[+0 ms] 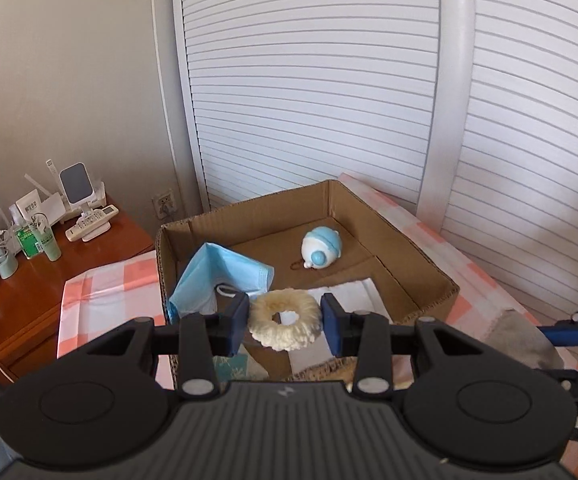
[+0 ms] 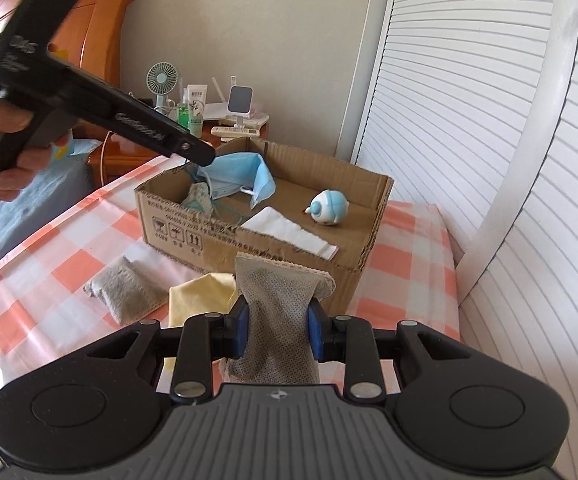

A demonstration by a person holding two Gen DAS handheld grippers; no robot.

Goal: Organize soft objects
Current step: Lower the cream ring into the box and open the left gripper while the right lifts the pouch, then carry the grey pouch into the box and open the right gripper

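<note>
My left gripper [image 1: 285, 322] is shut on a cream fluffy ring [image 1: 285, 324] and holds it above the near part of the cardboard box [image 1: 409, 248]. The box holds a blue face mask [image 1: 225, 276], a blue and white round toy [image 1: 321, 253] and a white cloth [image 1: 349, 294]. My right gripper [image 2: 277, 332] is shut on a grey perforated cloth [image 2: 279, 312], held upright just in front of the box [image 2: 249, 248]. The left gripper's body [image 2: 89, 100] hangs over the box's left end in the right wrist view.
A second grey cloth [image 2: 123, 290] and a yellow cloth [image 2: 201, 298] lie on the pink checked tablecloth [image 2: 49, 256] before the box. A wooden nightstand [image 1: 49, 280] with a fan, bottles and remotes stands to the left. White louvred doors [image 1: 329, 100] stand behind.
</note>
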